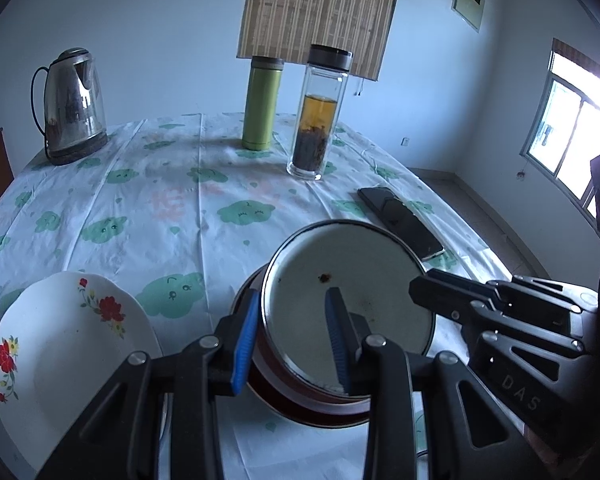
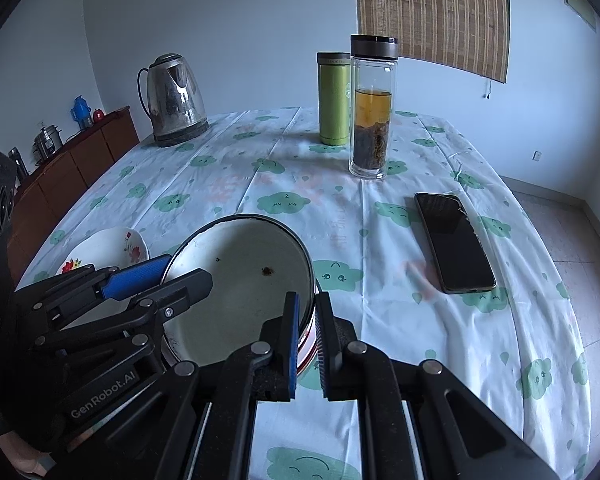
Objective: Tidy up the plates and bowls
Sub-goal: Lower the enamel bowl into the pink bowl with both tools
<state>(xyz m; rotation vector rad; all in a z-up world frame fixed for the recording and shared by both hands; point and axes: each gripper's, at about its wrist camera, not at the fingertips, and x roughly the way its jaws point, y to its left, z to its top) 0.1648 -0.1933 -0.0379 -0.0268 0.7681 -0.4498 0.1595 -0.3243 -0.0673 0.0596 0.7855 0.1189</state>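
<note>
A round enamel bowl (image 1: 364, 280) with a white inside and a red outside is tilted above the tablecloth; it also shows in the right wrist view (image 2: 240, 280). My left gripper (image 1: 292, 336) straddles its left rim, one blue pad outside and one inside, and grips it. My right gripper (image 2: 306, 332) is shut on the bowl's right rim. A white plate with red flowers (image 1: 60, 352) lies on the table to the left; it also shows in the right wrist view (image 2: 108, 248).
A steel kettle (image 1: 72, 108), a green flask (image 1: 260, 108) and a glass tea bottle (image 1: 320, 116) stand at the far side of the table. A black phone (image 2: 456, 240) lies to the right of the bowl. A wooden sideboard (image 2: 68, 176) stands to the left.
</note>
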